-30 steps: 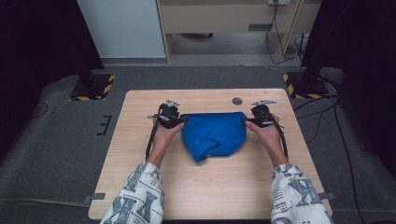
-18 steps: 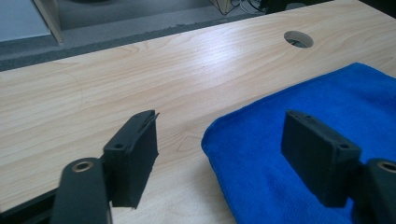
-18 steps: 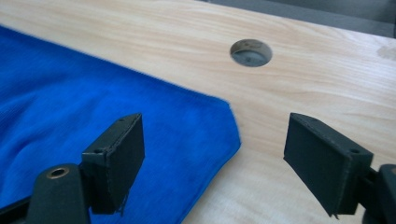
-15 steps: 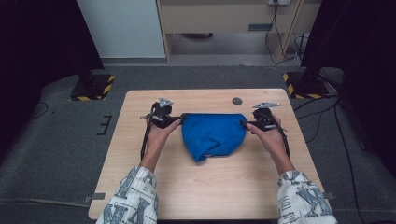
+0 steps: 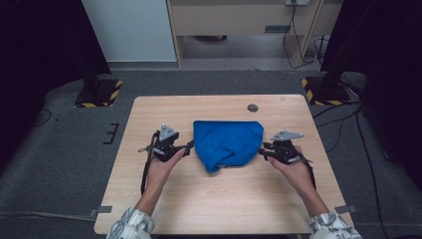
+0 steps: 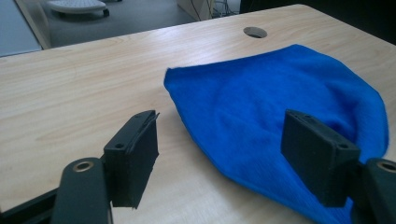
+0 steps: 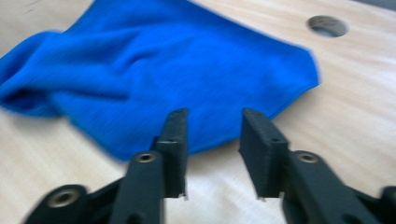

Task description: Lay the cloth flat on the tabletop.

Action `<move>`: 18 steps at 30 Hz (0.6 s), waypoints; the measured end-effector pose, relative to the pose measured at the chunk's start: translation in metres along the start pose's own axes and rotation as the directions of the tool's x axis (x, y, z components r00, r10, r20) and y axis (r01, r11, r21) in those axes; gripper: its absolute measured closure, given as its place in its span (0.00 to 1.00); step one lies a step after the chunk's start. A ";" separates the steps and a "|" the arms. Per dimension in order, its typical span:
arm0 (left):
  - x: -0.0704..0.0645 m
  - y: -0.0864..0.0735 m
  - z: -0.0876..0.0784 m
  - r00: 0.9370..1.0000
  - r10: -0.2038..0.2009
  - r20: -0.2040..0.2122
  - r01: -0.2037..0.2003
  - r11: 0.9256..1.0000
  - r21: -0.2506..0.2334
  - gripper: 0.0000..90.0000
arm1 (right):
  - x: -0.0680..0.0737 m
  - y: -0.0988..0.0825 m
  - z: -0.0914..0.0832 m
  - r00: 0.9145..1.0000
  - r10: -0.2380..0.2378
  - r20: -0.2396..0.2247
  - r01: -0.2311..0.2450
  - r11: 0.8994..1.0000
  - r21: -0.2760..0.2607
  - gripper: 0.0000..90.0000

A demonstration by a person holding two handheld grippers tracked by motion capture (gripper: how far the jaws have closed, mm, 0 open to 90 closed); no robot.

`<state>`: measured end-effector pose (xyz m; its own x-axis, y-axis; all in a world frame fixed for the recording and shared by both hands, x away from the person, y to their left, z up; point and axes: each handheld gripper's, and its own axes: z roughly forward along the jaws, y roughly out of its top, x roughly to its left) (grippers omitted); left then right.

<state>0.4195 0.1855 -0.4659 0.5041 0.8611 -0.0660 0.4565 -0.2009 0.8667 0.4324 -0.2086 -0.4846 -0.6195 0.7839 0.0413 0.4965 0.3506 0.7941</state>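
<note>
Blue cloth: lies bunched on the wooden table, a little above the middle of the high view, with a straight edge at the top and a loose fold pointing to the lower left; nothing grips it.
Cloth in the left gripper view: fills the right half of the frame, its near edge running under the right-hand jaw.
Cloth in the right gripper view: spreads across the upper left and centre, slightly blurred.
Left gripper: left of the cloth in the high view, held in the person's left hand, tips just at the cloth's left edge.
Left jaws: standing wide apart, having widened and then eased in a little; bare table and the cloth's edge lie between them, and neither pad presses on anything.
Right gripper: right of the cloth in the high view, in the right hand, tips just beside the cloth's right edge.
Right jaws: have just been closing and stand at a narrow gap; only table shows between them, the cloth's hem just beyond the tips.
Table hole: upper centre-right of the table, apart from the cloth.
</note>
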 end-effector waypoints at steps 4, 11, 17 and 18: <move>-0.011 -0.019 -0.004 1.000 -0.003 0.026 0.003 1.000 0.010 0.30 | 0.012 -0.014 -0.003 0.999 0.005 -0.047 -0.006 1.000 -0.022 0.83; -0.020 -0.040 -0.006 0.998 0.048 0.036 -0.050 0.997 0.063 0.29 | 0.025 -0.029 0.000 0.997 -0.007 -0.074 0.006 1.000 -0.020 0.92; -0.032 -0.041 -0.006 0.999 0.017 0.042 -0.020 0.998 0.057 0.29 | 0.031 -0.028 -0.002 0.996 -0.018 -0.085 0.014 0.999 -0.050 0.93; -0.035 -0.040 -0.007 0.999 0.016 0.051 -0.018 0.999 0.048 0.29 | 0.034 -0.027 -0.002 0.996 -0.019 -0.088 0.014 0.998 -0.054 0.93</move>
<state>0.3785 0.1664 -0.4951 0.5478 0.8330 -0.0771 0.4816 -0.2387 0.8432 0.3968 -0.1922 -0.5035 -0.6801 0.7288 0.0795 0.4542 0.3337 0.8261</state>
